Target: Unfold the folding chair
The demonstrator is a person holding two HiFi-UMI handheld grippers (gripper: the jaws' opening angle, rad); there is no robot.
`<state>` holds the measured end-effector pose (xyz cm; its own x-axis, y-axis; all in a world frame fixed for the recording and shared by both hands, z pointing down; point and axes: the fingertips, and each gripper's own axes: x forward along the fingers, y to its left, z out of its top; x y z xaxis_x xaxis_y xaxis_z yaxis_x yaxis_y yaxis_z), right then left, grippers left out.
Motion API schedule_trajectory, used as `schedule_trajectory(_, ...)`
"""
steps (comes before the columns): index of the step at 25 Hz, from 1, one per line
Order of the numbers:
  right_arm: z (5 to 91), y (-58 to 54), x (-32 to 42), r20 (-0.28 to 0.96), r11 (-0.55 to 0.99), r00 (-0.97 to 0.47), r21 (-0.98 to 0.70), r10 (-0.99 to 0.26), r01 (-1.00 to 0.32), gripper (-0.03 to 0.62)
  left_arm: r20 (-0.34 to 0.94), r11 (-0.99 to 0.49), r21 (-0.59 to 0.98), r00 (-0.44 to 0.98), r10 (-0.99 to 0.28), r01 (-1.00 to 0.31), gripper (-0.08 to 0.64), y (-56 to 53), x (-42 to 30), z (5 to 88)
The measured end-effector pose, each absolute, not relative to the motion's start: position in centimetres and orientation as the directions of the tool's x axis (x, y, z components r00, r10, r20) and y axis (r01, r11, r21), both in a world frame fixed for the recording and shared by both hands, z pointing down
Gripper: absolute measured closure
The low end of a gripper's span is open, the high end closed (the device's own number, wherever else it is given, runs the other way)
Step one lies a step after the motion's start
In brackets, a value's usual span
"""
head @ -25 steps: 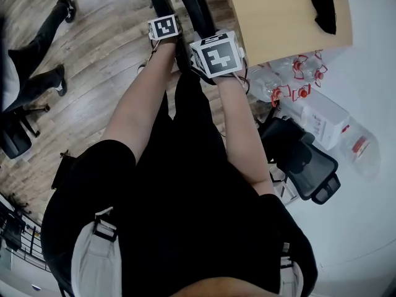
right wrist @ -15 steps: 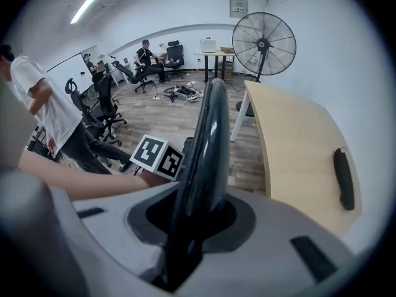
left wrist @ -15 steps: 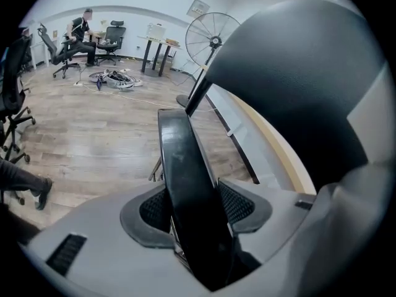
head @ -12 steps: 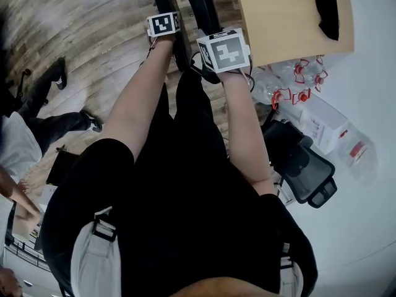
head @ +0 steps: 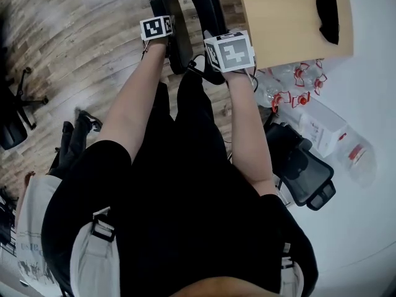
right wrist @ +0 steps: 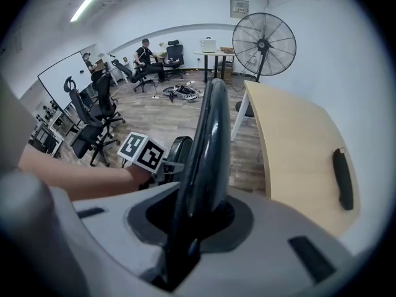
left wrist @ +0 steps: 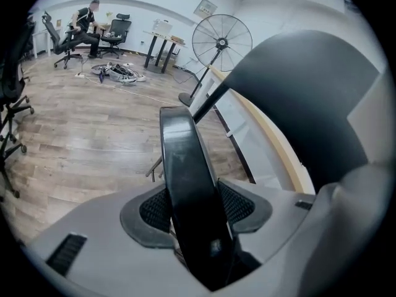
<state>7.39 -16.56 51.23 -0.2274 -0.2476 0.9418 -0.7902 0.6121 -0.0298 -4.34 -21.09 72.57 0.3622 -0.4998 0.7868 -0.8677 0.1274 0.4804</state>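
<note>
Black chair (head: 179, 42) partly out of view

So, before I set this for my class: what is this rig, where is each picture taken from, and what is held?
No machine here: a person holds a two-jaw tool in each hand. The head view looks steeply down from the person's head. The other two cameras ride on the tools, looking along their jaws. The left tool is shut on one black panel of the folding chair; the right tool is shut on its other panel. Beside them stands a wooden desk with one dark item on it.
</note>
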Motion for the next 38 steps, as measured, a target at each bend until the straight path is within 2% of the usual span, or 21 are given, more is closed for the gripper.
schedule_trajectory(7,53.3,-17.4,8.4,0.929,0.608,-0.279,-0.078,-0.244,-0.790,0.526,0.758,0.153,0.557,0.425,-0.495,-0.816,0.348,-19.6,-7.9,74.6)
schedule_trajectory(17,53.3,-16.7,7.2,0.933,0.609,-0.281,-0.091,-0.224,-0.788,0.526,0.704,0.133,0.638,0.504,-0.500,-0.759,0.350,-18.0,-11.4,76.3)
schedule_trajectory(38,54.6,-16.8,7.9,0.923,0.617,-0.327,-0.139,-0.204,-0.775,0.526,0.621,0.086,0.710,0.563,-0.545,-0.699,0.350,-16.8,-14.0,78.1)
